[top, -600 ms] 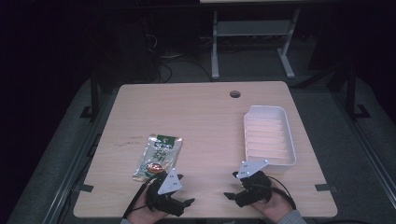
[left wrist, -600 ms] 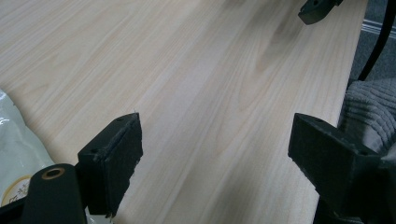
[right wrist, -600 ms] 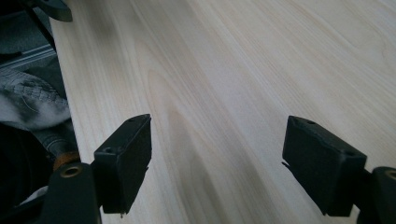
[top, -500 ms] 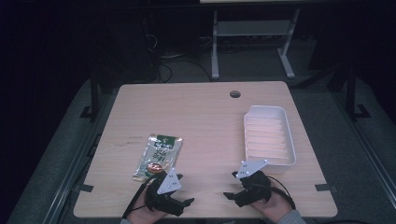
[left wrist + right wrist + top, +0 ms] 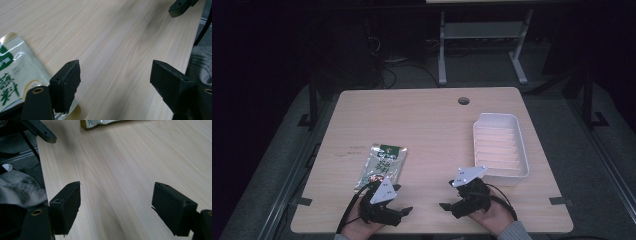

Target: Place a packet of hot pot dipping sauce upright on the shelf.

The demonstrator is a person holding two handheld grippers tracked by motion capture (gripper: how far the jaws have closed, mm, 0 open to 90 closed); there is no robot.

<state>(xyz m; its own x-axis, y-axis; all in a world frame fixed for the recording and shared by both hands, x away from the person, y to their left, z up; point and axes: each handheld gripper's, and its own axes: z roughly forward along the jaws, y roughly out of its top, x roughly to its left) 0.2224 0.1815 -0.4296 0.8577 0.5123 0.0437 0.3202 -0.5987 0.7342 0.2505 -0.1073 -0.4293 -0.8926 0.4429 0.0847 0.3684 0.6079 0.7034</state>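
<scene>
A flat food packet (image 5: 382, 166) lies on the wooden surface (image 5: 427, 125) toward its near left, well apart from the white ridged tray (image 5: 500, 145) on the right. The left hand-held gripper (image 5: 404, 212) rests at the near edge just beside the packet's near end, its jaws standing wide apart with nothing between them; in the left gripper view the packet (image 5: 15, 77) lies just beside the jaw at that view's left, partly tucked under it. The right hand-held gripper (image 5: 446, 206) sits near the tray's near end, also spread wide and empty, and points across the bare surface toward the left one. The step in hand looks like a reach for the packet, probably to carry it to the tray. To do it well, the left hand-held gripper should turn toward the packet and come in low, so one jaw slides under a short edge while the other comes down from above. A thin glossy film tends to slip and buckle, so a bite well in from the edge would hold better than a nip at the corner.
</scene>
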